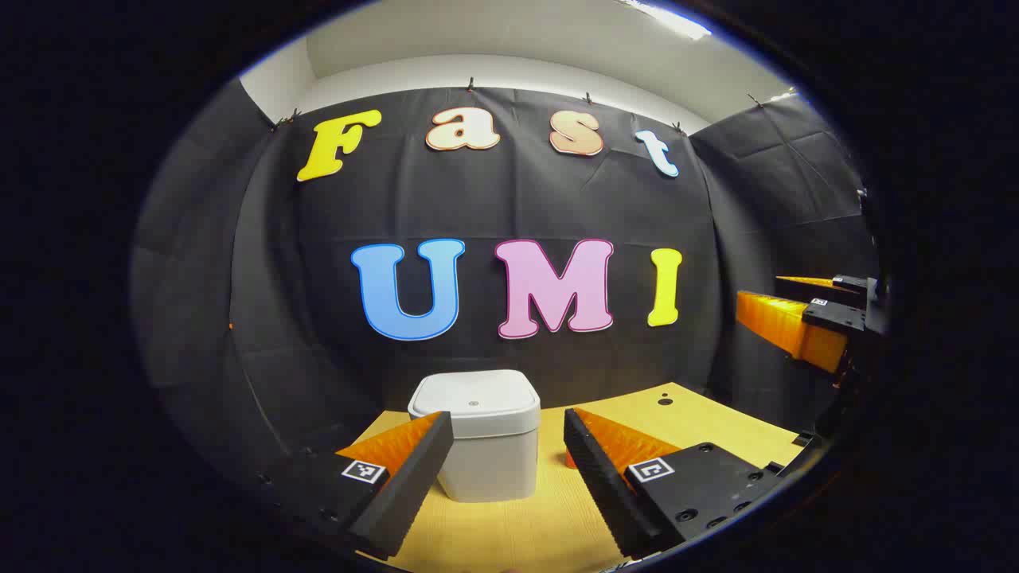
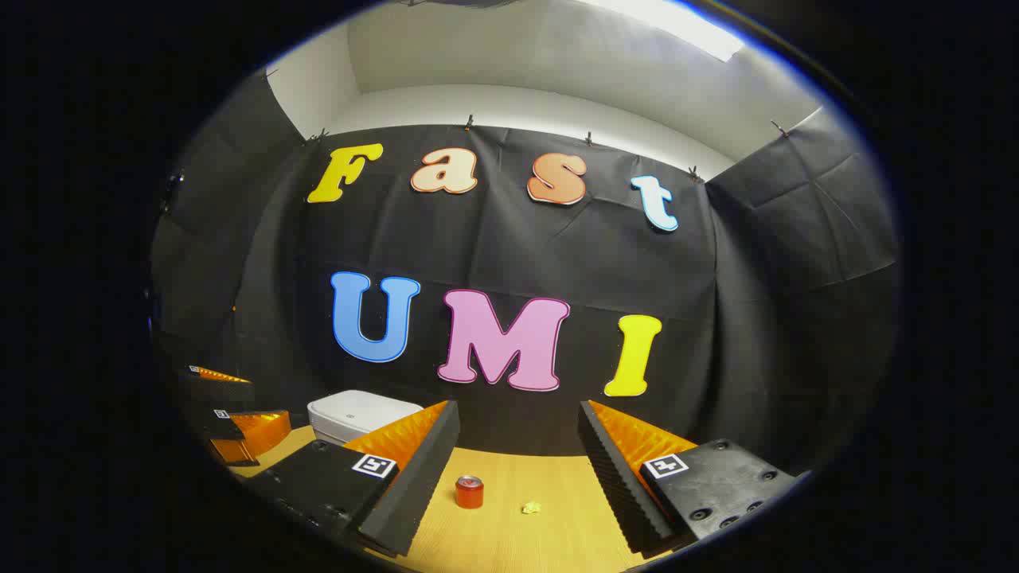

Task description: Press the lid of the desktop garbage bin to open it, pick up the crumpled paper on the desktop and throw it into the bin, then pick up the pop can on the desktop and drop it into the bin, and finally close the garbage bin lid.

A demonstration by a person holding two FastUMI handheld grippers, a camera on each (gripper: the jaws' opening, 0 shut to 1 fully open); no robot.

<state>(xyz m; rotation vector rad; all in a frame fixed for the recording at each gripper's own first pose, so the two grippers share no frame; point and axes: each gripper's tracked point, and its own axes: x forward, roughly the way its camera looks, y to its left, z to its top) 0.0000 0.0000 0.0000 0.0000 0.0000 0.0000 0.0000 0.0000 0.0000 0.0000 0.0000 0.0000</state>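
Bin: white garbage bin (image 1: 486, 434) stands on the wooden desktop (image 1: 700, 430), close to the black cloth wall at the far side; its lid (image 1: 475, 402) lies flat and shut.
Left gripper: left gripper (image 1: 508, 458) has its jaws spread wide with nothing between them, held above the desktop and looking straight at the bin, which sits ahead and slightly left of the gap's middle.
Right gripper: right gripper (image 2: 517, 458) is likewise spread and empty, held above the desktop further right; from it the bin (image 2: 358, 414) lies off to the left, beyond its left finger.
Nearer hand: left gripper is judged the nearer one to the lid, and the bin is almost on its forward axis, so the press falls to it.
Key relation: lid top lies ahead of and below the left fingertips; a forward and downward push should land a fingertip on the lid.
Pop can: red pop can (image 2: 469, 492) stands upright on the desktop, ahead of the right gripper, nearer its left finger.
Paper: small crumpled paper (image 2: 531, 507) lies just right of the can, apart from it, roughly centred in the right gripper's gap.
Open room: bare wood surrounds can and paper, and wood shows to the right of the bin; the cloth wall close behind the bin leaves little room beyond it.
Stage: nothing yet done, judging by the shut lid and both items on the desktop.
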